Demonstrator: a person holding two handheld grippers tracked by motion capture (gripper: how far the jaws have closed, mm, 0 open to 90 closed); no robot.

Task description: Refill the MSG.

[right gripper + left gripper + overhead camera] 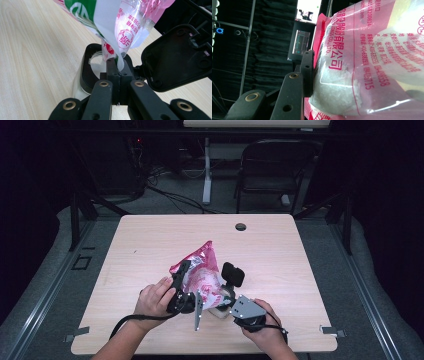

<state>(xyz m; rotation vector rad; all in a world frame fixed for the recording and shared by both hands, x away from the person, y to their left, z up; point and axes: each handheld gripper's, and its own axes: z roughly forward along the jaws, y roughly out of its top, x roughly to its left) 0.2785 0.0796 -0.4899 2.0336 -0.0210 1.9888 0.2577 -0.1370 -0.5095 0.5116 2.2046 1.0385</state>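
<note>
Left tongs (181, 276): part-open around the bulging side of the pink and clear plastic bag of white grains (202, 275); in the left gripper view one black jaw presses flat against the bag (367, 62), the other jaw hidden behind it.
Right tongs (117, 65): jaws closed together, pinching the bag's lower edge (117, 32) directly over the jar's mouth.
Bag: held tilted above the pale wooden tabletop (150, 245), near the person's edge, between both hands.
Clear jar with black rim (88, 65): stands on the tabletop under the bag, its black hinged lid (175, 62) flipped open beside it.
</note>
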